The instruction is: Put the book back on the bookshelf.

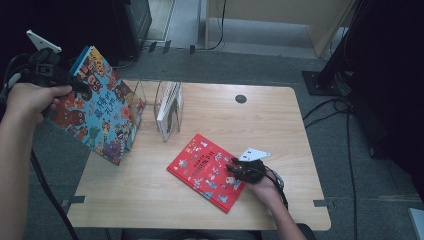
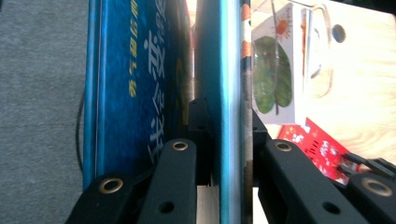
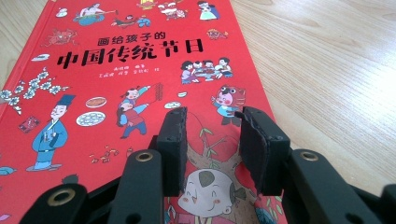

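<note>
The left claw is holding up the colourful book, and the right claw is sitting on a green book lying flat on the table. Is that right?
Not quite: the book under the right claw is red, not green, as the right gripper view shows. This red book does lie flat on the table, and the left claw does hold up the colourful book.

A clear rack [image 1: 167, 111] holding a white book [image 1: 166, 103] stands on the wooden table [image 1: 260, 125].

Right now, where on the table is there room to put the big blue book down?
Bare wood lies right of the clear rack, from the round hole to the table edge, and along the front left corner. It is crowded between rack and red book, where the right gripper rests. The left gripper holds the blue book.
</note>
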The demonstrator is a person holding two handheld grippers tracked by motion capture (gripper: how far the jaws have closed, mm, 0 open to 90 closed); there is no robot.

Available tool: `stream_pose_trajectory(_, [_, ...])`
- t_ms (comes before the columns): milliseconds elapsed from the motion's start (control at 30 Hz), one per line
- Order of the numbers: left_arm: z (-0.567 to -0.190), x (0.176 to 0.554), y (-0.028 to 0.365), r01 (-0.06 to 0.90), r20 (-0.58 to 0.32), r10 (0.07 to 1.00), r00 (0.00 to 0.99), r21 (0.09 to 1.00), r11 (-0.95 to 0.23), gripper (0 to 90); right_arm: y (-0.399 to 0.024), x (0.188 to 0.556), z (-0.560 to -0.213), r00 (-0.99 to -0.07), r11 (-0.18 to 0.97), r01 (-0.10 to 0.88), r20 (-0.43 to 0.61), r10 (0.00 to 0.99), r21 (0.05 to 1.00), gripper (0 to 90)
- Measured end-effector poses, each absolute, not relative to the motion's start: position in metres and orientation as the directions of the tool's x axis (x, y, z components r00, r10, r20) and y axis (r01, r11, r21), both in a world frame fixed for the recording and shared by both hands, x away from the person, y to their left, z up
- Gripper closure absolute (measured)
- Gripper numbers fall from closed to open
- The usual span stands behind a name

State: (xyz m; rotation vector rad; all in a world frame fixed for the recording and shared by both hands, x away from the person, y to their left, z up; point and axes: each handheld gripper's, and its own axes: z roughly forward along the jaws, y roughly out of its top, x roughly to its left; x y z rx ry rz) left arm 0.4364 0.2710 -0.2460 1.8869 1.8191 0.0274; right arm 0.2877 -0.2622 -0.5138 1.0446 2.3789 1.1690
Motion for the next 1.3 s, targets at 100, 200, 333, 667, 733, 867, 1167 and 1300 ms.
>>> stream_pose_trajectory(100, [-0.251,0.443,0.268,0.929,-0.332,0.937,0.108,0.37,0.025,80.5,-0.262,0.288,-0.514,-0.693,0.407,0.481,0.053,0.719,0.777,62.0])
stream_pose_trajectory(200, [-0.255,0.449,0.265,0.928,-0.338,0.934,0.116,0.373,0.02,80.2,-0.262,0.287,-0.514,-0.693,0.404,0.478,0.051,0.72,0.78,62.0])
stream_pose_trajectory(333, [-0.265,0.457,0.267,0.929,-0.352,0.929,0.113,0.368,0.026,79.9,-0.262,0.287,-0.515,-0.692,0.405,0.474,0.047,0.72,0.782,61.9])
stream_pose_trajectory(667, [-0.264,0.461,0.269,0.927,-0.366,0.922,0.124,0.374,0.024,76.5,-0.262,0.282,-0.515,-0.682,0.4,0.481,0.047,0.729,0.78,59.2])
stream_pose_trajectory(733, [-0.262,0.461,0.271,0.928,-0.382,0.915,0.128,0.371,0.025,74.9,-0.264,0.282,-0.515,-0.681,0.396,0.483,0.05,0.731,0.781,59.2])
stream_pose_trajectory(867, [-0.258,0.459,0.271,0.929,-0.387,0.91,0.149,0.37,0.006,67.7,-0.265,0.281,-0.514,-0.676,0.391,0.493,0.06,0.734,0.777,59.2])
stream_pose_trajectory(1167, [-0.233,0.443,0.276,0.899,-0.387,0.9,0.201,0.438,-0.012,57.3,-0.27,0.283,-0.513,-0.671,0.374,0.514,0.09,0.736,0.772,60.2])
stream_pose_trajectory(1300, [-0.226,0.434,0.275,0.891,-0.399,0.888,0.229,0.453,-0.026,56.8,-0.272,0.283,-0.513,-0.665,0.365,0.524,0.101,0.74,0.769,60.5])
